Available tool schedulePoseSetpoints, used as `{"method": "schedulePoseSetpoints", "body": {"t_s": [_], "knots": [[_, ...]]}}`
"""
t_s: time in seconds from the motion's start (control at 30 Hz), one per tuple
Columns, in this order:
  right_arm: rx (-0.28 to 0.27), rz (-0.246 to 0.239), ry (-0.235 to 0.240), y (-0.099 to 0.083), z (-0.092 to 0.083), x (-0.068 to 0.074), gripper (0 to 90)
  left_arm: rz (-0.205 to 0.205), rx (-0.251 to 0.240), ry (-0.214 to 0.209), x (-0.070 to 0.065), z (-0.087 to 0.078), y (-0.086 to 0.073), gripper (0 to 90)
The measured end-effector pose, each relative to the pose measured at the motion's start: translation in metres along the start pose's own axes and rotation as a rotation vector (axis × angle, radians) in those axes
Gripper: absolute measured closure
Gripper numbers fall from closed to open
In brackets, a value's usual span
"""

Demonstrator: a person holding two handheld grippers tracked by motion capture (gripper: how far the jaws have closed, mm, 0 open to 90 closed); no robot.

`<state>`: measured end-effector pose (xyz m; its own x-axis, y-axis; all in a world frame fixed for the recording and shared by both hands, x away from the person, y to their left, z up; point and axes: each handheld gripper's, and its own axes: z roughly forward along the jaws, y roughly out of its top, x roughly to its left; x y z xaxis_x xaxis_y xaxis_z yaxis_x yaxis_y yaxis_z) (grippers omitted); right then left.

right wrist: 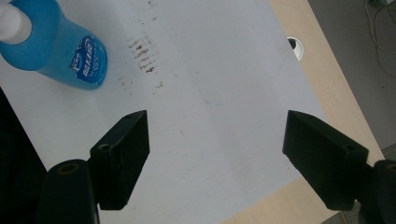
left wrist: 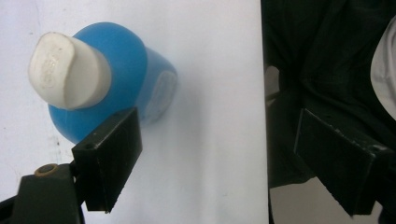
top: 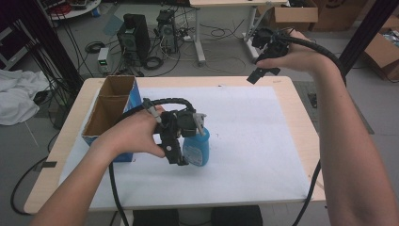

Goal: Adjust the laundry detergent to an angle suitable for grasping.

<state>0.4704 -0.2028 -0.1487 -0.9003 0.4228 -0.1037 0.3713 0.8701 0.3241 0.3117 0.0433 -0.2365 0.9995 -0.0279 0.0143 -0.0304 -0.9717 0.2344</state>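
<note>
On the white sheet (top: 244,136) covering the tabletop (top: 301,117), just right of the cardboard box (top: 113,110): one blue bottle (top: 196,147) with a white cap (left wrist: 65,70) and printed label, standing upright. Directly over and beside the bottle: left gripper (top: 181,141), pointing down, fingers (left wrist: 109,158) spread wide, one finger beside the bottle's shoulder, nothing clamped between them. Well apart from the bottle, raised above the far right corner of the tabletop: right gripper (top: 263,66), fingers (right wrist: 123,156) likewise wide open and empty, with bare white sheet below. Left of the bottle: cardboard box, open-topped, blue outer side.
</note>
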Motion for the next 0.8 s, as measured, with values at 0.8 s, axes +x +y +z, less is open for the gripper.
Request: {"method": "schedulePoseSetpoints", "body": {"t_s": [0.8], "knots": [[-0.037,-0.008,0.003,-0.0026,0.0011,0.0036,21.1,-0.004,0.009,0.008,-0.0009,-0.0025,0.0011,15.7]]}}
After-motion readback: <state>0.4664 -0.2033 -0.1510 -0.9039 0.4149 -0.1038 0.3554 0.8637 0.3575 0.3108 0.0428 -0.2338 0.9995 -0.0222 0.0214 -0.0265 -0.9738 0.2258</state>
